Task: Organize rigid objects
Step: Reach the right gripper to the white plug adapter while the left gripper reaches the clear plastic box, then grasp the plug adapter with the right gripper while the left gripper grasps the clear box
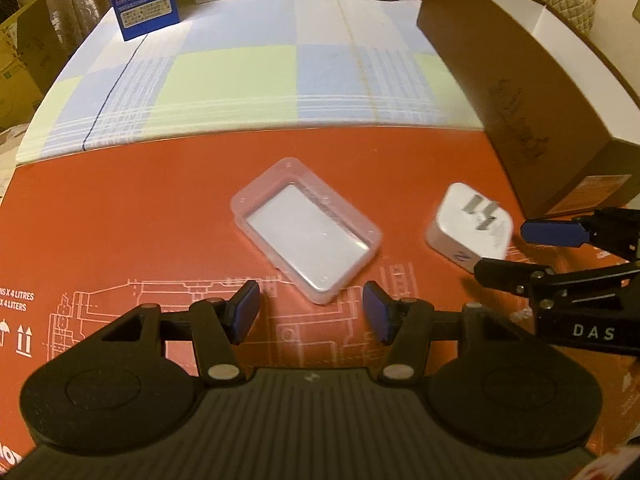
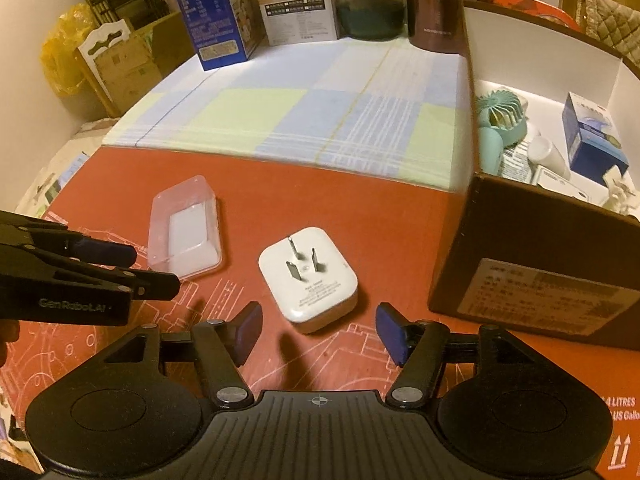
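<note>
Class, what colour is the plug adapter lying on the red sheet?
White plug adapter, metal prongs up; clearest in the right wrist view.

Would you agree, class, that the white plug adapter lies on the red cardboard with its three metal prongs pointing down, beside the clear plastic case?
Not quite. The white plug adapter lies on the red cardboard beside the clear plastic case, but its three metal prongs point up, not down. The right wrist view shows them standing clear of its top face.
</note>
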`<state>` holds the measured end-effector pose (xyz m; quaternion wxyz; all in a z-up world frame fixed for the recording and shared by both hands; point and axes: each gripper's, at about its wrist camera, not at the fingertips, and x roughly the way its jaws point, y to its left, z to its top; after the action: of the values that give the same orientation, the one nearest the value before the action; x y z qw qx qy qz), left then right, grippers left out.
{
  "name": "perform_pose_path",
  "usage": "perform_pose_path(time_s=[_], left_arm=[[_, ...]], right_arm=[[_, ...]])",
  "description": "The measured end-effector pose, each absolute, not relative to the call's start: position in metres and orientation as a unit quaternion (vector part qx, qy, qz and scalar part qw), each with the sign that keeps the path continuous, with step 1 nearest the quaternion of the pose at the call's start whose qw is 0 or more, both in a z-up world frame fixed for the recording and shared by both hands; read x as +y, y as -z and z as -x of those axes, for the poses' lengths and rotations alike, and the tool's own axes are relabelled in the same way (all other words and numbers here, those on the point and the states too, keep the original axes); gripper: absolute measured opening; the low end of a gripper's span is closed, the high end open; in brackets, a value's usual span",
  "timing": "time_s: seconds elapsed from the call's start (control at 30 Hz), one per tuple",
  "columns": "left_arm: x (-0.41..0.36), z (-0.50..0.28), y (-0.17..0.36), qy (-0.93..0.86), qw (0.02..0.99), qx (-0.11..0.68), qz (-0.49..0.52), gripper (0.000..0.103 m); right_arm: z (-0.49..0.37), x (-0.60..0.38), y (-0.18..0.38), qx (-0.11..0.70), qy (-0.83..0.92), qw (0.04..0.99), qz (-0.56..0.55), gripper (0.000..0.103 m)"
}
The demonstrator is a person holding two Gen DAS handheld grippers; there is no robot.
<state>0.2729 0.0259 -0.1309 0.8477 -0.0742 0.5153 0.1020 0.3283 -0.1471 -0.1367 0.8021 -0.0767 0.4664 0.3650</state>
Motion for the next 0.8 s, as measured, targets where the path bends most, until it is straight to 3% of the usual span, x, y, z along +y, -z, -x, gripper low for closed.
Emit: perform_pose_path(time_s=[0.43,0.5,0.6,0.7,0.8], left_arm=[[0.068,-0.264,0.137,-0.133,0.838,0.522,0.085,0.053],[0.069,-0.263,0.133,-0.121,0.841,0.521,0.086,0.053],[0.065,-0.262,0.124,-0.087,0.850,0.513,0.085,0.053],[0.056,-0.269,0.118,-0.058,0.860,0.504,0.060,0.056],[0.049,-0.279,0.115,-0.037,0.867,0.496,0.013,0.067]], right_arm=[[-0.325,-0.121,0.147,0.430,-0.367,0.817,0.116,0.059],[-0.324,-0.117,0.148,0.430,-0.358,0.819,0.125,0.052],[-0.323,-0.114,0.148,0.434,-0.347,0.823,0.119,0.050],[-0.322,-0.112,0.147,0.437,-0.337,0.826,0.116,0.050],[-0.323,-0.112,0.147,0.441,-0.337,0.824,0.113,0.050]])
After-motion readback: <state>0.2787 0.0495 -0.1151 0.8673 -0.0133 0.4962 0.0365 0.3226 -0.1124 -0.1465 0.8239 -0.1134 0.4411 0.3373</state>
